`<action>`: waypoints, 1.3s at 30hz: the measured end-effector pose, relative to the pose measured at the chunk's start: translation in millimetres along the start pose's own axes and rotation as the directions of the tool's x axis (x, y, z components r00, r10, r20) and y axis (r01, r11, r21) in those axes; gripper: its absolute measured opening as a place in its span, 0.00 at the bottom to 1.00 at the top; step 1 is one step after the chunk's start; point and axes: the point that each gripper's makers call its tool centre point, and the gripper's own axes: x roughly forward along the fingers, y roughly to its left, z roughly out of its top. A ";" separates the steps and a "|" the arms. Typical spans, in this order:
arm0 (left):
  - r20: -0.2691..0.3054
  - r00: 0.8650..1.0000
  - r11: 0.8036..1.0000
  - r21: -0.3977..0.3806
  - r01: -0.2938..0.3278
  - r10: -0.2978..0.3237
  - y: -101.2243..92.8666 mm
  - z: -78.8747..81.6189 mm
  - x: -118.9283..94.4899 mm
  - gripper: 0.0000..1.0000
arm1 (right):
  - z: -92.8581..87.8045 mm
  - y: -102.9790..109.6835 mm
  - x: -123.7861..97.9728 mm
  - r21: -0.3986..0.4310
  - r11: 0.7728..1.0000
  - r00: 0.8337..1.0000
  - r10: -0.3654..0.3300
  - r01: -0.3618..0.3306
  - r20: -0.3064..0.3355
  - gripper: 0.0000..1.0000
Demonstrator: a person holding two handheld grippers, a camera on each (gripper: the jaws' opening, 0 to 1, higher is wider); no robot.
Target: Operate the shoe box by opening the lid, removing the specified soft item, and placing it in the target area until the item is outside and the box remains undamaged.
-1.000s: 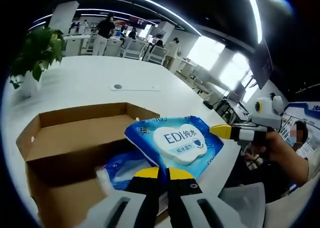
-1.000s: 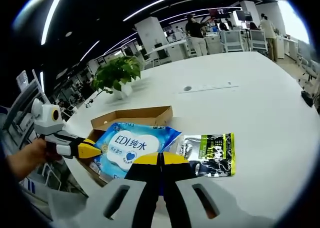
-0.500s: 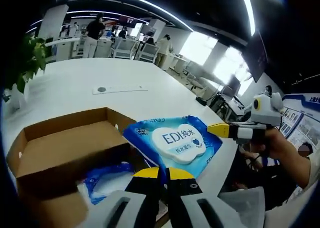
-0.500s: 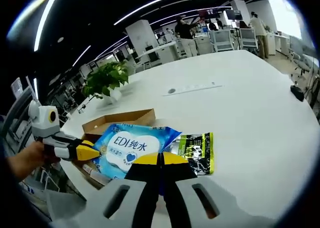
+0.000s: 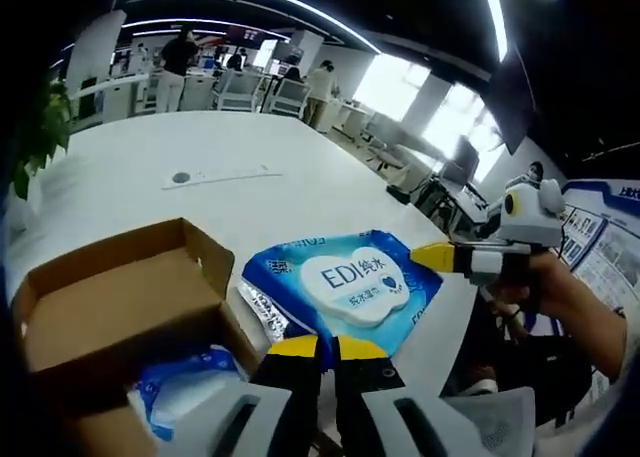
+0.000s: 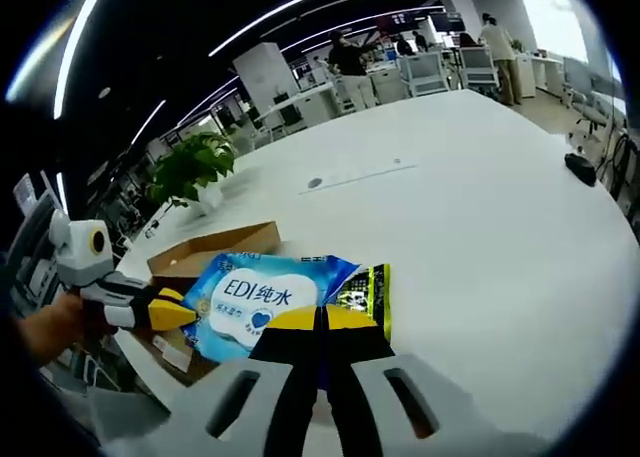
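both grippers, left gripper (image 5: 318, 349) and right gripper (image 6: 322, 320), clamped on wipes pack (image 5: 345, 289), held up beside open shoe box (image 5: 110, 307); uneven pull could tear pack, or drop it back in

The blue soft plastic pack of wet wipes (image 5: 345, 287) carries a white cloud-shaped label (image 5: 350, 282) just ahead of the left hand-held gripper (image 5: 320, 348). On the label stands "EDI" and then Chinese characters, with a small blue heart beside them. In the right gripper view the label (image 6: 255, 302) also reads "EDI". The smaller line below is too small to read.
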 end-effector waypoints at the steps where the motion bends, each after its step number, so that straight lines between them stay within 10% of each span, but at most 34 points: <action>1: -0.003 1.000 1.000 0.000 -0.002 0.002 0.4 0.4 2.4 0.02 | -0.3 -3.2 2.2 0.000 1.000 1.000 -0.003 0.003 -0.004 0.00; 21: -0.158 0.983 0.990 0.126 -0.069 0.089 25.6 -5.1 55.3 0.03 | -11.1 -44.6 57.1 -0.020 1.000 0.996 -0.023 0.022 -0.090 0.00; 39: -0.270 0.945 0.933 0.350 -0.085 0.187 37.1 -18.2 72.7 0.03 | -24.4 -56.4 77.9 -0.021 1.000 0.994 -0.022 0.019 -0.108 0.00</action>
